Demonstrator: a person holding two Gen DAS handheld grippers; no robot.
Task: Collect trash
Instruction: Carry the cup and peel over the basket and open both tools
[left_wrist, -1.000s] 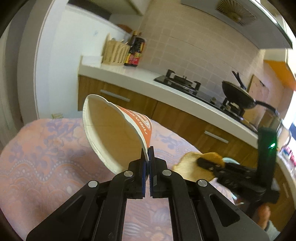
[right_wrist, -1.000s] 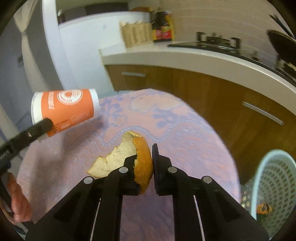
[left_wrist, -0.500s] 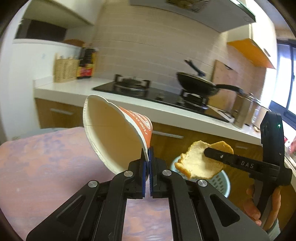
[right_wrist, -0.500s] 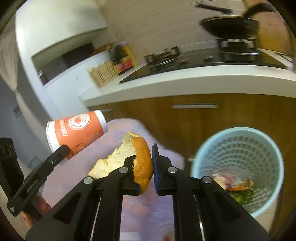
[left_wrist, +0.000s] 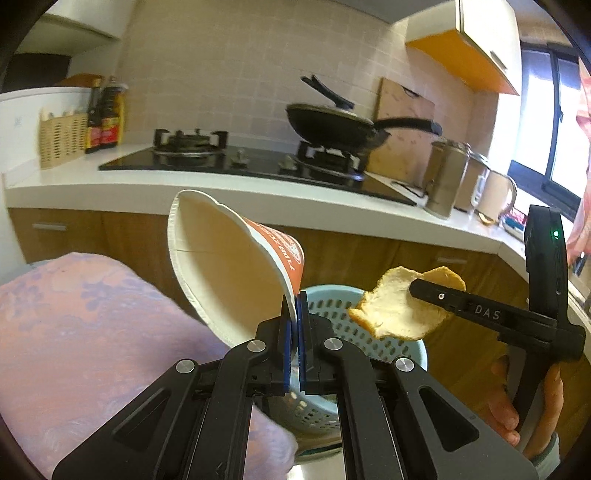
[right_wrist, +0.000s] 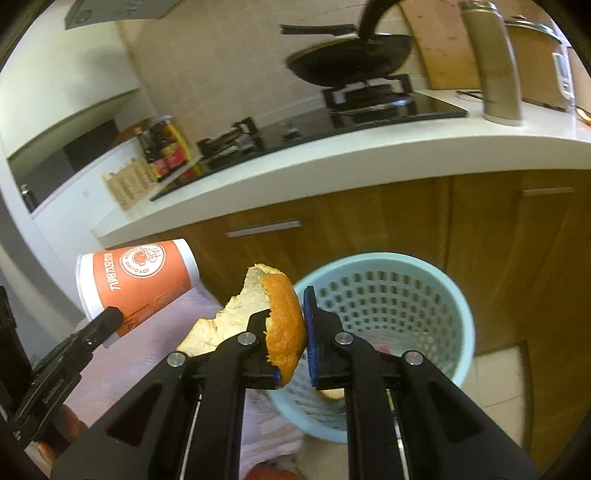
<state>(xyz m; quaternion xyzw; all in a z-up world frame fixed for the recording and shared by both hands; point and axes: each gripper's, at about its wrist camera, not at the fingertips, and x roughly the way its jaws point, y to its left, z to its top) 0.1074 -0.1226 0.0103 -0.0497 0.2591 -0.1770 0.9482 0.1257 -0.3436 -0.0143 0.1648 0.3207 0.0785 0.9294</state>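
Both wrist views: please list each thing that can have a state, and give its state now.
Left gripper: shut on the paper cup's rim.
Paper cup: held in the air, tilted, looks empty.
Right gripper: shut on the orange peel.
Orange peel: held above the bin's near rim.
Blue bin: upright, open, some trash inside.
Black pan: on the stove burner, lid on.

Orange-and-white paper cup (left_wrist: 236, 266): matt. Pale-blue perforated plastic basket (right_wrist: 388, 295): smooth. Orange peel (right_wrist: 284, 325): dimpled. Brown wooden cabinets (right_wrist: 480, 229): satin. White countertop (right_wrist: 369, 155): glossy.
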